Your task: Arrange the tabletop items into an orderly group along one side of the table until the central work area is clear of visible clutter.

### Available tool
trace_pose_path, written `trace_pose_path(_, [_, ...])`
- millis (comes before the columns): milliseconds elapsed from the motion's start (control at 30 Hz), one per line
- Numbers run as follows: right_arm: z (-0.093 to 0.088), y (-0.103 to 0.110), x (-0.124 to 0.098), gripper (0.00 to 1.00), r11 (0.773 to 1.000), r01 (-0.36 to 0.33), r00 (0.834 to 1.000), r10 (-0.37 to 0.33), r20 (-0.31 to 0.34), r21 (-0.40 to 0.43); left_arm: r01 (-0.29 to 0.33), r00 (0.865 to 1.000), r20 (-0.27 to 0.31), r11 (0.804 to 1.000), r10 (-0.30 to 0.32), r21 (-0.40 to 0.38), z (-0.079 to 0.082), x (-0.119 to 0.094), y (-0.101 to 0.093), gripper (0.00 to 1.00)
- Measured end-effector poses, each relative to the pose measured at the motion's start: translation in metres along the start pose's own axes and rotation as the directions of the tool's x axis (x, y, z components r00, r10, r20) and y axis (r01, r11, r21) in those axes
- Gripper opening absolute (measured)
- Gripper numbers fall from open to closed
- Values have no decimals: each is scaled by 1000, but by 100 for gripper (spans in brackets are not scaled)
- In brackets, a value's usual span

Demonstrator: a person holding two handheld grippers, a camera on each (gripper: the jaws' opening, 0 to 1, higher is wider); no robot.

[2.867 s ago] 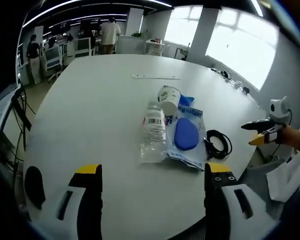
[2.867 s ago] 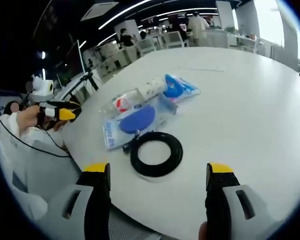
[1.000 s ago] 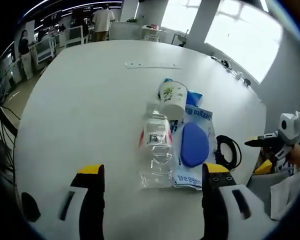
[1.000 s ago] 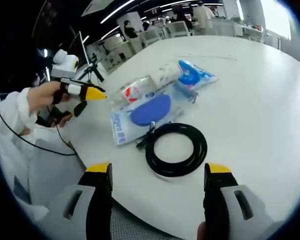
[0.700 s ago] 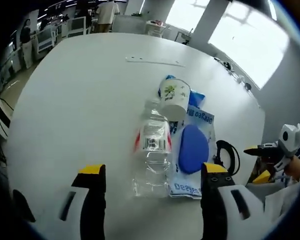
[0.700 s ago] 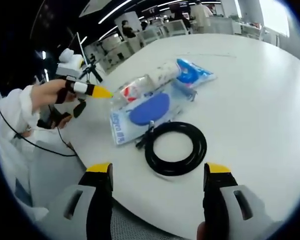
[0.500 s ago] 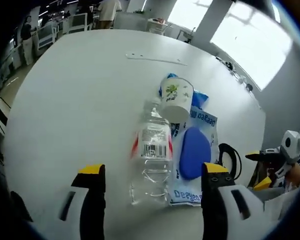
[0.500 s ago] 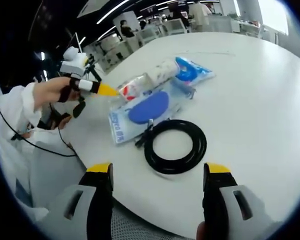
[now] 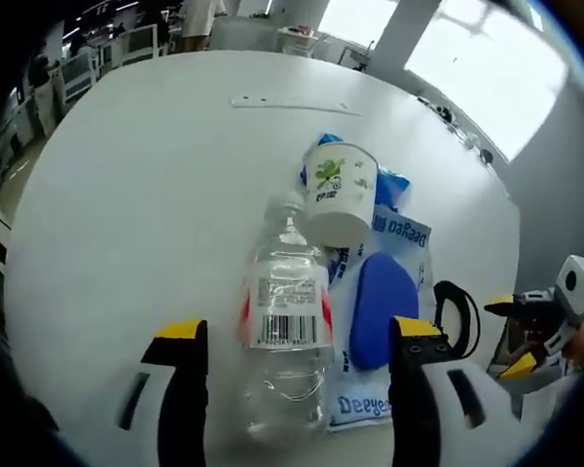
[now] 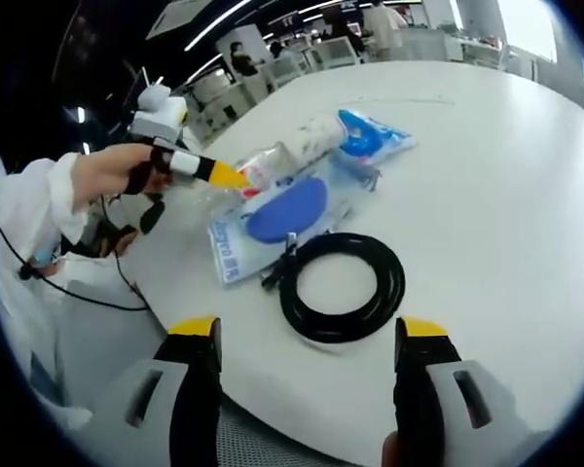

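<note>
The white table [image 9: 127,195] carries all items close together near one edge; a clear packet with a blue pad [image 9: 382,309] lies beside the lying plastic bottle [image 9: 284,321]; the black cable coil [image 10: 343,286] rests just next to the packet; a paper cup [image 9: 339,191] lies at the bottle's neck; the left gripper [image 9: 292,342] has its jaws wide apart around the bottle, not touching; the right gripper [image 10: 307,336] is also spread apart, holding nothing.

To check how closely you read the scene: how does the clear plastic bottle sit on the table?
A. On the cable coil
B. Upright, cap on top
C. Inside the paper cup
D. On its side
D: the clear plastic bottle lies flat on the table, barcode label facing up.
</note>
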State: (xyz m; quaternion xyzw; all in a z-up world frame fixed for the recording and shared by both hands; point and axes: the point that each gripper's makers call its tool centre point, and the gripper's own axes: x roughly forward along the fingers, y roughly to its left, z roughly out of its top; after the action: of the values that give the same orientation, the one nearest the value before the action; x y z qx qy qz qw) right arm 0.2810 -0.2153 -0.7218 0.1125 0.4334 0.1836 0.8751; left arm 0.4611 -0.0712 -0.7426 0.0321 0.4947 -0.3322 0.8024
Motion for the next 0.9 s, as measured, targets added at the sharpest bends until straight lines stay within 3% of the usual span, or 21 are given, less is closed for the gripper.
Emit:
trace_pose_path(200, [0,-13,-8,69,999,28,999,-30,30,41,-11,1000,0,1000,11,-4,-3,5,0,76])
trace_pose_path(467, [-8,-21,-14,69,995,42,998,-46,42,94,-80,997,16,996,81,-38,-2,13,11,70])
trace_pose_path(733, [1,-24,-18,66,971,4,991,-36,131,237,-135,991,2,990,135,34,-1,14,18,61])
trace_pose_path(900, [11,-27,-23,65,945,-30,980,-36,196,325,-157,988,4,984,157,90,-1,16,18,60])
